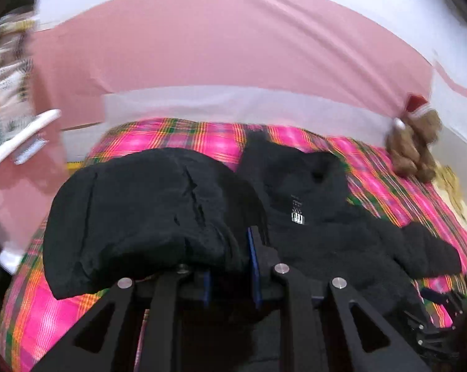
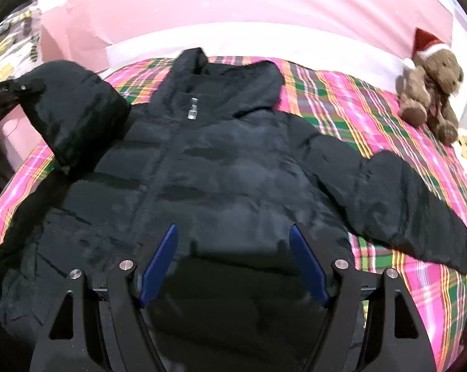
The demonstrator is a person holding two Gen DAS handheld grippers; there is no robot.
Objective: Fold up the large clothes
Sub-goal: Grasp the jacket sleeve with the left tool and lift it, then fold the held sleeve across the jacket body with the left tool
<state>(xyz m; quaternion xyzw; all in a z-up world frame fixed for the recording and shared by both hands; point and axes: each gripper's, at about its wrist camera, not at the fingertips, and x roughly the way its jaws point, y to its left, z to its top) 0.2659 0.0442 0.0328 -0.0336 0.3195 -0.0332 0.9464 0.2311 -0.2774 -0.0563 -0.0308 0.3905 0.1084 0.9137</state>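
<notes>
A black puffer jacket (image 2: 221,167) lies front up on a pink plaid bed cover (image 2: 357,99), collar toward the headboard. My left gripper (image 1: 230,248) is shut on the jacket's left sleeve (image 1: 146,204), which bulges over its fingers, lifted off the bed. In the right wrist view that raised sleeve (image 2: 75,108) hangs from the left gripper (image 2: 4,93) at the far left edge. The other sleeve (image 2: 403,204) lies stretched out flat to the right. My right gripper (image 2: 233,238) hovers open above the jacket's lower front, nothing between its blue pads (image 2: 159,260).
A brown teddy bear (image 2: 431,90) in a red Santa hat sits at the bed's far right corner. A pink and white headboard (image 2: 233,15) runs behind. Patterned fabric (image 1: 4,93) and a white object (image 1: 23,136) are at the left.
</notes>
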